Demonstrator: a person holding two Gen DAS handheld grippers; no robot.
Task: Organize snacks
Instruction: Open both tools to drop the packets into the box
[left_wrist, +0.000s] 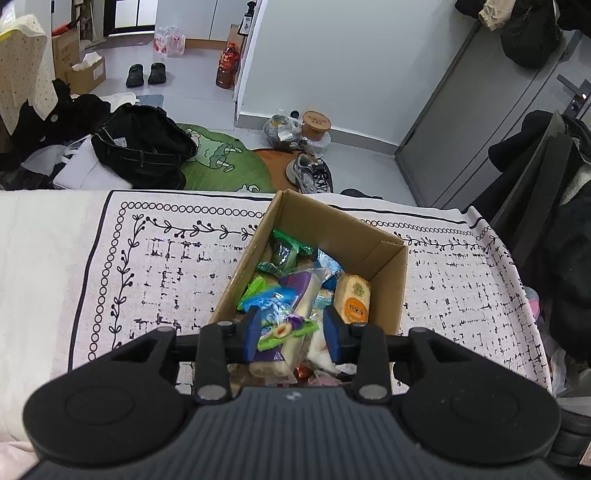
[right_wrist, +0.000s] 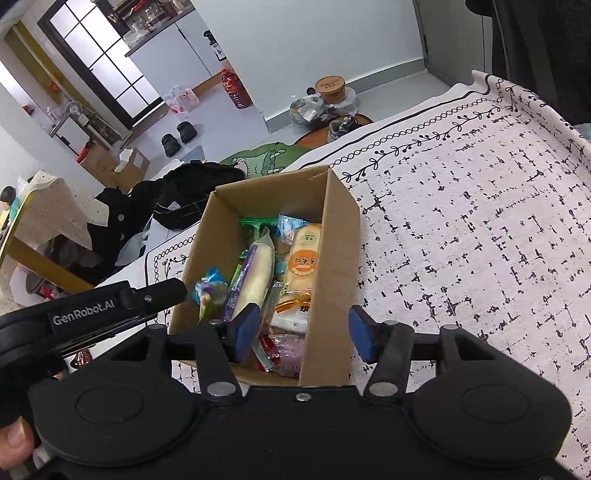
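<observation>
Hovering over the cardboard box (left_wrist: 373, 236) of crinkly snack packets (left_wrist: 280, 325) on the patterned cloth (left_wrist: 147, 266), left gripper (left_wrist: 291, 332) jaws apart; right gripper (right_wrist: 301, 334) jaws apart, straddling the box wall.

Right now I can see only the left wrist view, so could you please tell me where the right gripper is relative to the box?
Observer: The right gripper straddles the right wall of the cardboard box. One pad is inside the box and the other is outside, over the patterned cloth.
Operator: Thank you. Is it holding any snack?
Observer: No, its jaws are open and nothing is pinched between them.
Operator: Which packet lies nearest the inner pad?
Observer: The long white packet with the purple edge lies just beyond that pad.
</observation>
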